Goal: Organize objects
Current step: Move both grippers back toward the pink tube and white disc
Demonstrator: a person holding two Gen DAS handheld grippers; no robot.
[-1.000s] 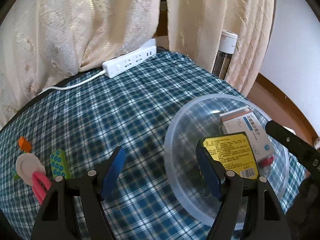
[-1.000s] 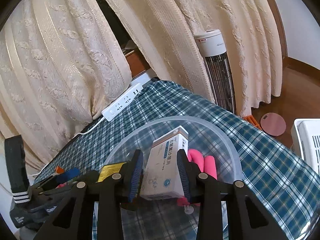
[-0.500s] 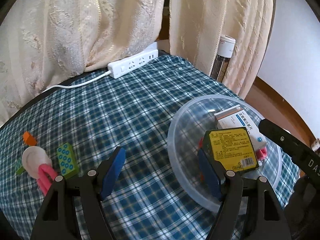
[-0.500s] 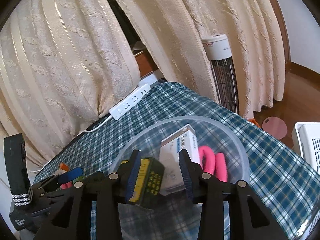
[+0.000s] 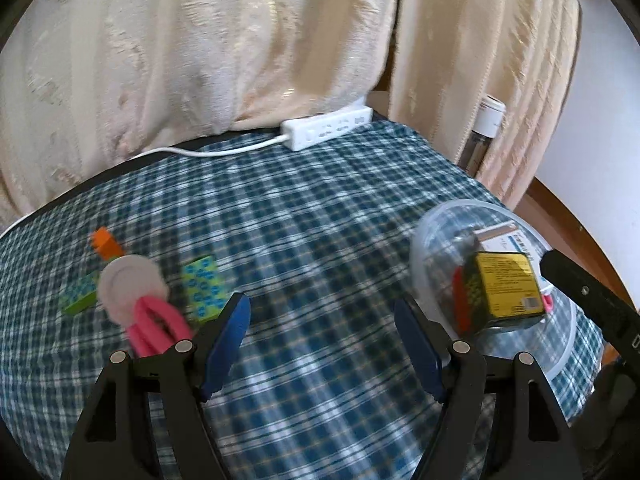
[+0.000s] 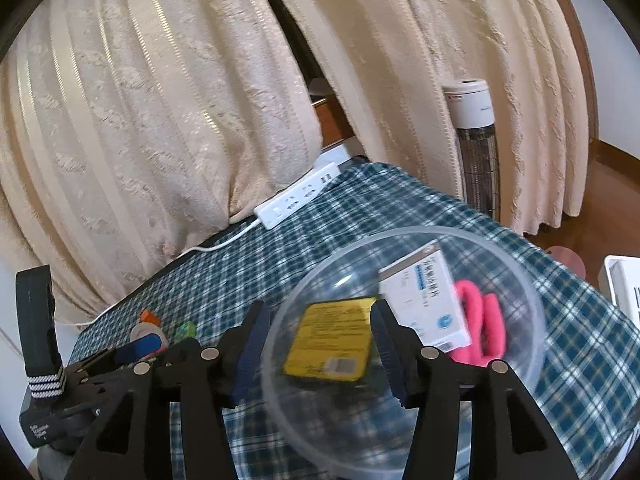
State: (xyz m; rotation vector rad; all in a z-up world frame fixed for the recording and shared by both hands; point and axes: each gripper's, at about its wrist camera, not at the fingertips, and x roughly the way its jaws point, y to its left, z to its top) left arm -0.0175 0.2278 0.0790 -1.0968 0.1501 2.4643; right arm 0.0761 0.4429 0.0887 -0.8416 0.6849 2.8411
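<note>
A clear plastic bowl sits at the right of the checked tablecloth. In it lie a yellow-green box, a white medicine box and a pink loop. The bowl also shows in the left wrist view, with the yellow box. My right gripper is open above the bowl's near side, jaws wide either side of the yellow box. My left gripper is open and empty over bare cloth. To its left lie a pink loop, a white disc, green blocks and an orange piece.
A white power strip with its cable lies at the table's far edge under cream curtains. A tower heater stands on the floor beyond the right edge. A white crate sits at the far right.
My right gripper has opened and let go of the white box, which now lies in the bowl. My left gripper has swung left, away from the bowl and toward the loose toys.
</note>
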